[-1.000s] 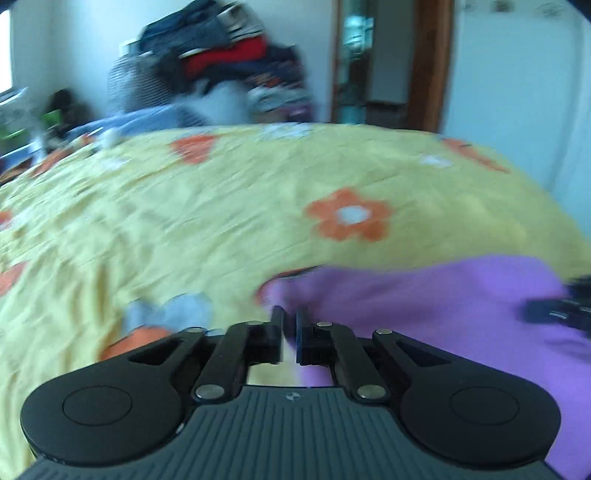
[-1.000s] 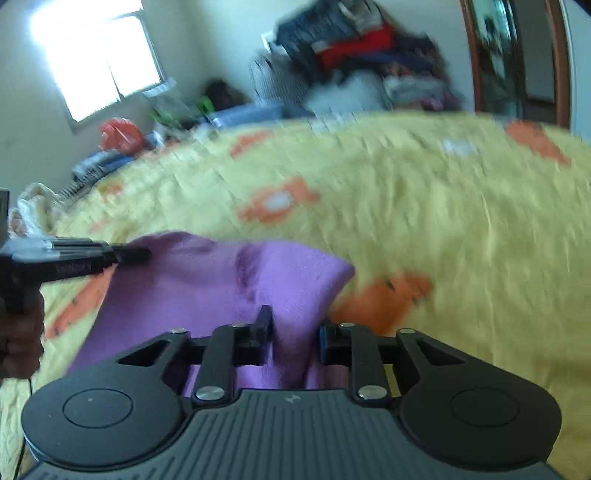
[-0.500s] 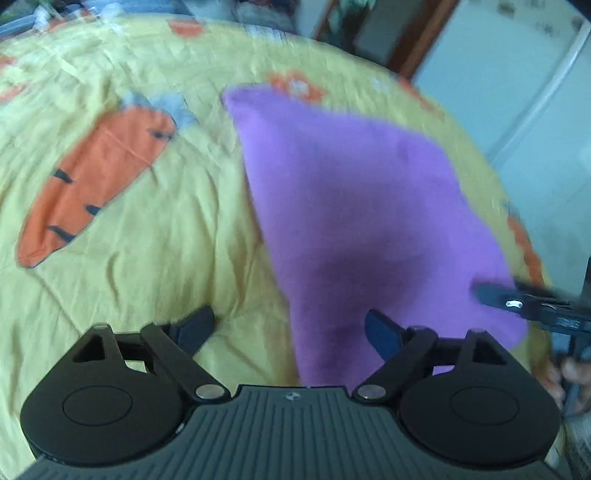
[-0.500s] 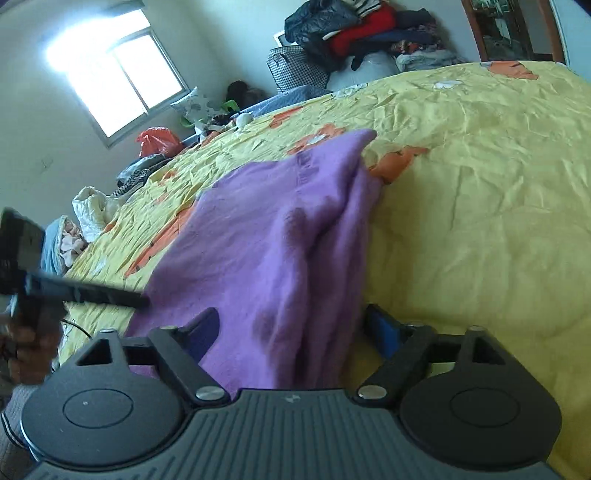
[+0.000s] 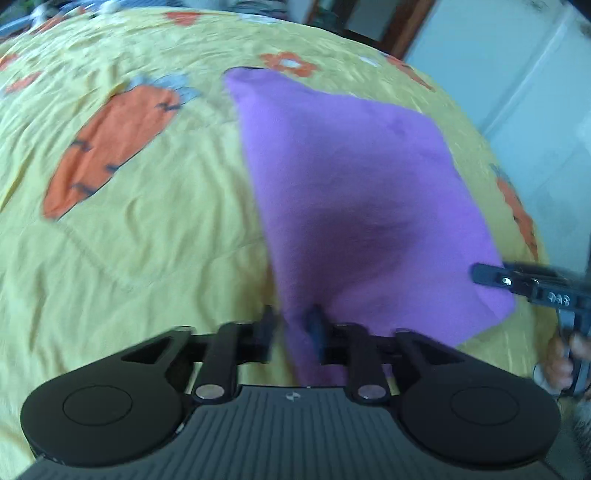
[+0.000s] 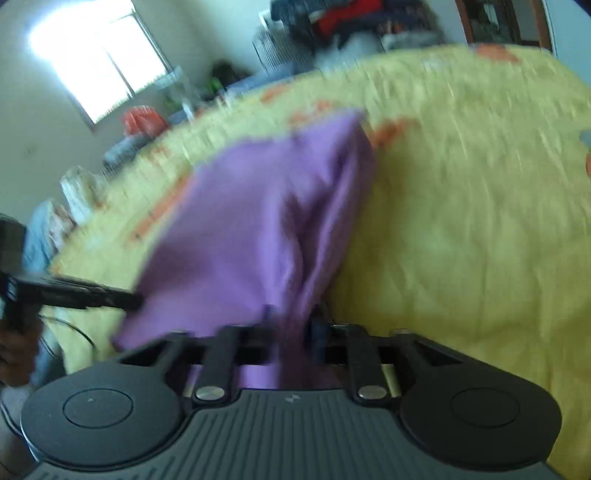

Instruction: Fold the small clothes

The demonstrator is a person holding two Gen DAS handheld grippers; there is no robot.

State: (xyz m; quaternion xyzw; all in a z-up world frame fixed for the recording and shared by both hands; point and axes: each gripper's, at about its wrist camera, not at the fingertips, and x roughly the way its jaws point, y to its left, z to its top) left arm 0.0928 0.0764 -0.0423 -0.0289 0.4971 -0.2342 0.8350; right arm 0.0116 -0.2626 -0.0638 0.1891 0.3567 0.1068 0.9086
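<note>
A purple garment lies folded on the yellow bedspread. My left gripper is shut on its near left corner. In the left wrist view the right gripper reaches onto the garment's near right corner. In the right wrist view the same purple garment stretches away from me, and my right gripper is shut on its near right corner. The left gripper shows there at the garment's left edge. Both views are blurred.
The bedspread has orange carrot prints and flowers. A pile of clothes sits beyond the far side of the bed, a window at the left, a door frame at the far right.
Half a second ago both grippers were open around the garment's near corners. Now both have closed on the cloth. One second ago they were shut on the garment's edge farther up the bed.
</note>
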